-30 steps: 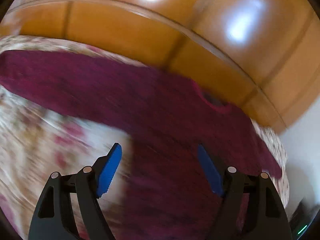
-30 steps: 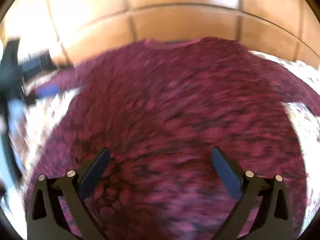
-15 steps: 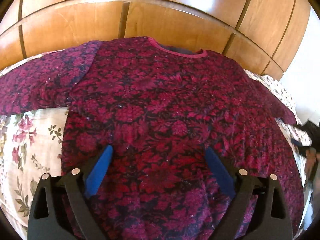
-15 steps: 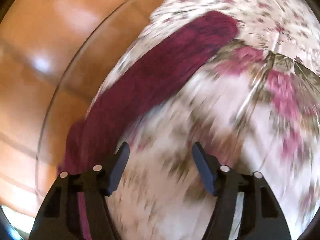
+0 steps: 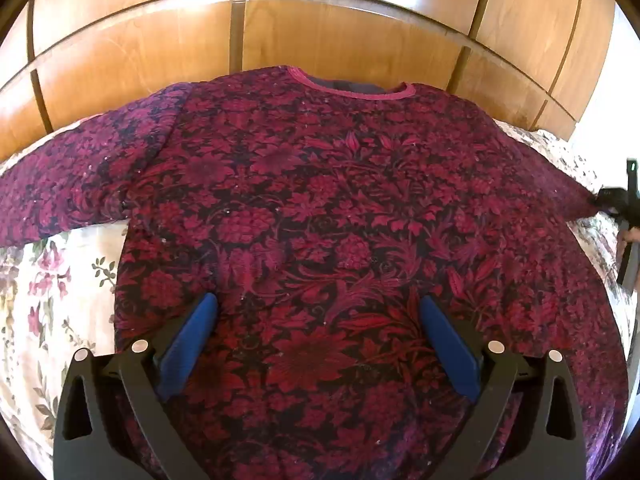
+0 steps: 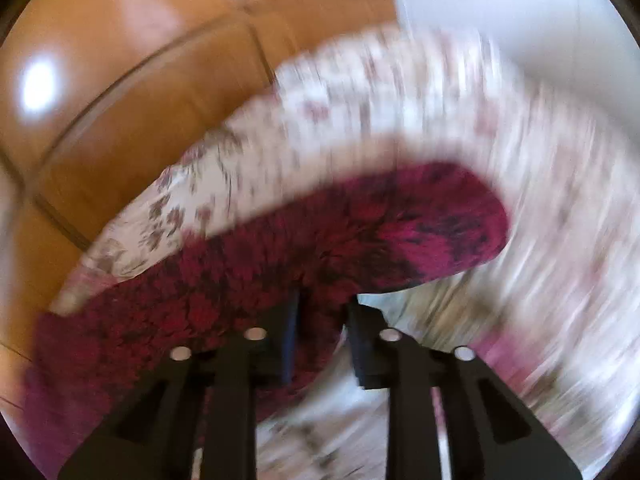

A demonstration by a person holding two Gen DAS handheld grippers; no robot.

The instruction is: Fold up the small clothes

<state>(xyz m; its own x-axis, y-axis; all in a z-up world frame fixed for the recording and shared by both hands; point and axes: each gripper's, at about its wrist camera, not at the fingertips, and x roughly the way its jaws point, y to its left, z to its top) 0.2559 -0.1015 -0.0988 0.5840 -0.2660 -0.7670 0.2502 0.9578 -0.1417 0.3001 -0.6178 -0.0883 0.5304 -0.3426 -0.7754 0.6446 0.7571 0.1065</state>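
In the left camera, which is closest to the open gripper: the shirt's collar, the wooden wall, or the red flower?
From the left gripper:
1. Red flower, between the fingers.
2. Collar, shirt's far edge.
3. Wooden wall, behind the collar.

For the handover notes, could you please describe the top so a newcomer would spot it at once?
Start at the wooden headboard, then look down to the floral bedspread. The top lies flat there, sleeves out, neckline toward the wood. It is dark crimson with a red leaf pattern, against the pale sheet.

Floral bedspread (image 5: 48,280), glossy wooden panelling (image 5: 320,32), pale wall (image 6: 520,8)
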